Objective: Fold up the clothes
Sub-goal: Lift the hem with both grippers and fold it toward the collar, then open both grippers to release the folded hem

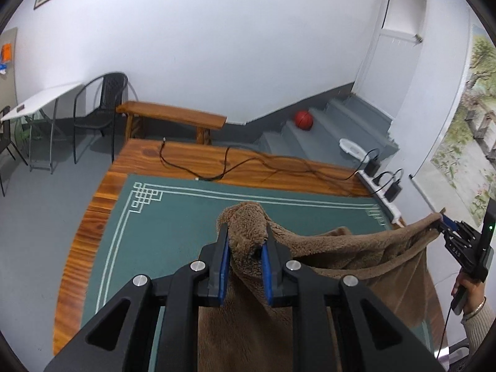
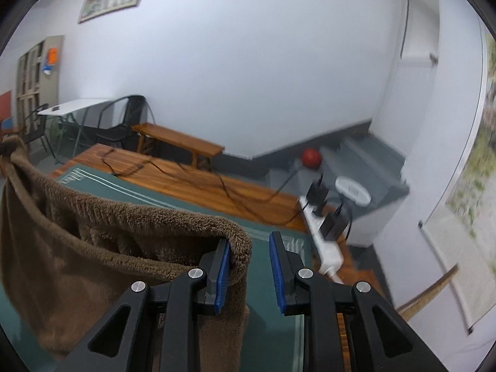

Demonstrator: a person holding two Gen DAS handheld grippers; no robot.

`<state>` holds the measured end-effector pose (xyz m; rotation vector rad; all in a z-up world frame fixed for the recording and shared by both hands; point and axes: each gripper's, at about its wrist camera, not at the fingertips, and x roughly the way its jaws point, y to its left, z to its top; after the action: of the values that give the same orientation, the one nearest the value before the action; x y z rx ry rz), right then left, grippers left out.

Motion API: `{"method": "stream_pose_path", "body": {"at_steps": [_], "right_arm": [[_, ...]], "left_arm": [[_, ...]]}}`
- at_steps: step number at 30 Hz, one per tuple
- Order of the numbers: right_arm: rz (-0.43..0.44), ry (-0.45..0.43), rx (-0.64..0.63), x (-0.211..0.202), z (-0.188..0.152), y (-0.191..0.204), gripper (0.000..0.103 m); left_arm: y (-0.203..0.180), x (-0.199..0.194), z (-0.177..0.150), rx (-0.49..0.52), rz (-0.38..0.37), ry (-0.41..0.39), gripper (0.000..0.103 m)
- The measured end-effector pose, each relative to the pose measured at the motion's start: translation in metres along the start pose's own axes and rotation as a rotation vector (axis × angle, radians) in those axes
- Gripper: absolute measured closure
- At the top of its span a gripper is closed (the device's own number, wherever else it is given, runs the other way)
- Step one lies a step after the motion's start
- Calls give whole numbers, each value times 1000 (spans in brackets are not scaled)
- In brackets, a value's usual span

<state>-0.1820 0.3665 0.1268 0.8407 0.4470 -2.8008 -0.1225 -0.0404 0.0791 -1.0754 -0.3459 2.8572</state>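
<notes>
A brown fleece blanket (image 1: 325,279) hangs in the air between the two tools, above the green mat (image 1: 173,217) at the centre of the left wrist view. The left gripper (image 1: 245,248) is clamped on a bunched corner of it, the pile bulging up over the blue pads. The right gripper (image 2: 249,266) has the other top corner draped over its left pad (image 2: 223,276); a gap shows between the cloth and the right-hand pad in its own view, yet at the right edge of the left view that corner is stretched taut from its tips, so the jaws look nearly together and seem to pinch the cloth.

The blanket looks thick, soft and limp, light enough to hang from two corners yet bulky when doubled. It sags along the top edge and should not slip easily, since the pile gives the pads plenty to bite. The top corners are the sensible holds, as they let the rest fall straight for laying flat.

The mat, edged with pale lines, lies on a wooden table (image 1: 93,217) with a black cable (image 1: 217,167) trailing across its far side. Beyond, upper left, stand a wooden bench (image 1: 173,116), a black chair (image 1: 102,102) and a white folding table (image 1: 40,99); grey steps (image 1: 334,124) with a red ball (image 1: 303,119) rise at the upper right. A power strip (image 2: 322,241) sits at the table's right edge.
</notes>
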Motion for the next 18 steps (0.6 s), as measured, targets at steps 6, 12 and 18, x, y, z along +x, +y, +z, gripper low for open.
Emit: {"method": "stream_pose_path", "body": {"at_steps": [6,12,18], "right_arm": [[5,137,62,70,-21,2,78],[2,233,64,120,-37,8,78],[34,303,99,145,-46,7,77]], "left_arm": [[8,73,-7,-4,16,100,83],[16,130,-18,-18,39,184,83],[27,160,-31,-47,74,269,51]]}}
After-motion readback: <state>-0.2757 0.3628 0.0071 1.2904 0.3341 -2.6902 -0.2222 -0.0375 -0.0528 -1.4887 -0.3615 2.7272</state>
